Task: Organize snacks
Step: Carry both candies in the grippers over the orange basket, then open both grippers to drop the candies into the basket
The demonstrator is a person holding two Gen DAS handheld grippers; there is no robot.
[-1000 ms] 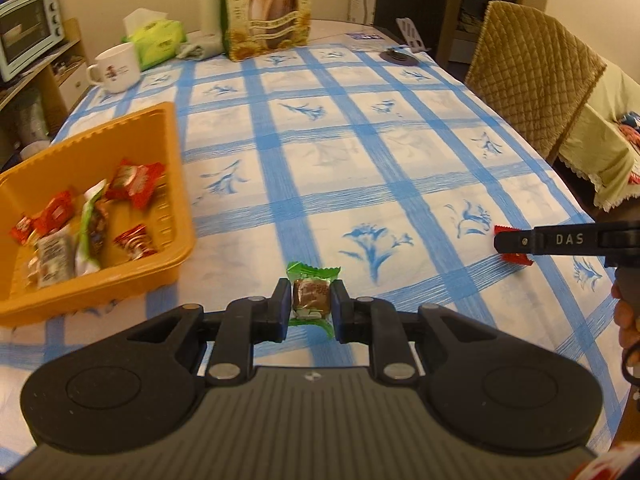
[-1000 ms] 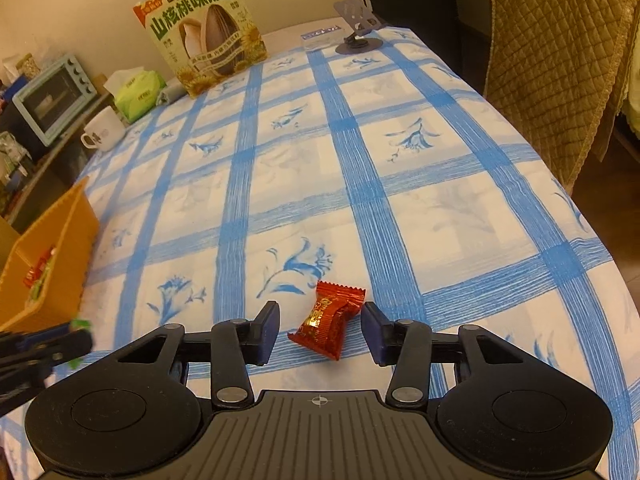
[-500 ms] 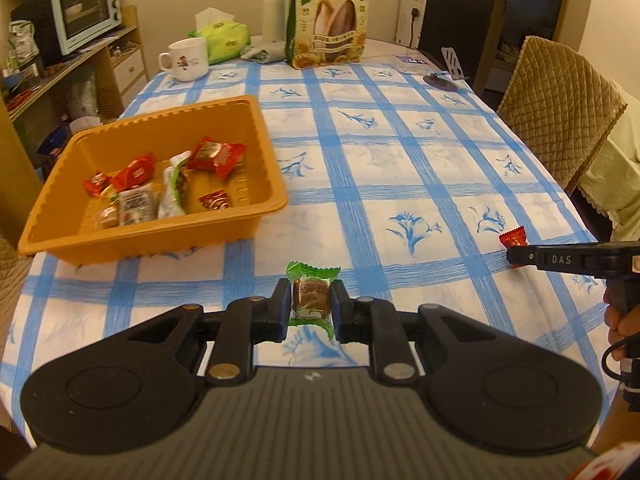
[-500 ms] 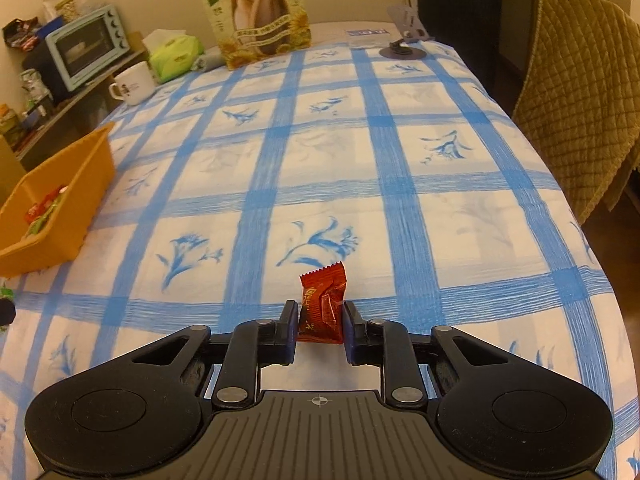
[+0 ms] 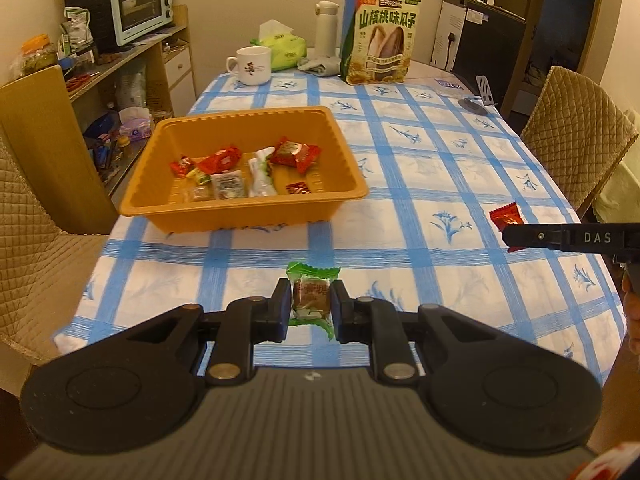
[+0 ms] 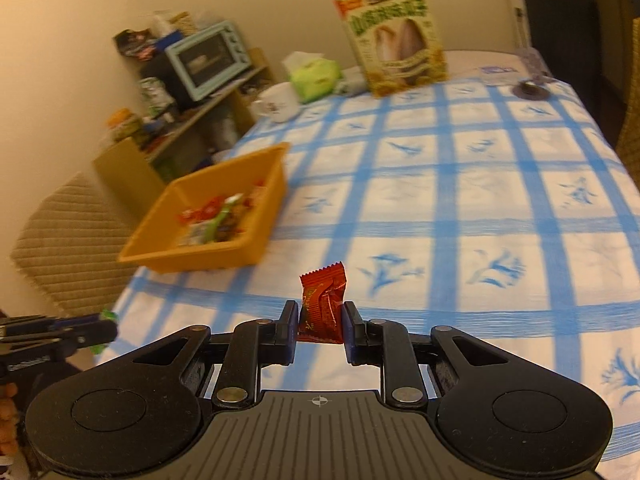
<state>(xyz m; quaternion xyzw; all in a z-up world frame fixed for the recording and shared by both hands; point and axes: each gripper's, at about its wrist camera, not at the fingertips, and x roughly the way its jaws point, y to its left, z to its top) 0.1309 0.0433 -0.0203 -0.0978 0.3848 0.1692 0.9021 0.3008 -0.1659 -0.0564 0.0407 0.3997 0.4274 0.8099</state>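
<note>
My left gripper (image 5: 310,307) is shut on a green-wrapped brown candy (image 5: 311,295), held above the table's near edge. My right gripper (image 6: 320,326) is shut on a red-wrapped candy (image 6: 323,304), also lifted; it shows in the left wrist view (image 5: 506,218) at the right. The orange basket (image 5: 248,210) stands ahead and to the left on the blue-checked tablecloth (image 5: 420,168), with several wrapped snacks (image 5: 296,155) inside. It also shows in the right wrist view (image 6: 256,246), far left of the red candy.
A sunflower-seed bag (image 5: 382,38), white mug (image 5: 251,65), green tissue pack (image 5: 282,49) and thermos (image 5: 327,28) stand at the table's far end. Quilted chairs (image 5: 576,136) flank the table. A shelf with a toaster oven (image 5: 138,2) is at left.
The right gripper closed on the red candy and lifted it. Both grippers rose and pulled back, and the basket came into fuller view.
</note>
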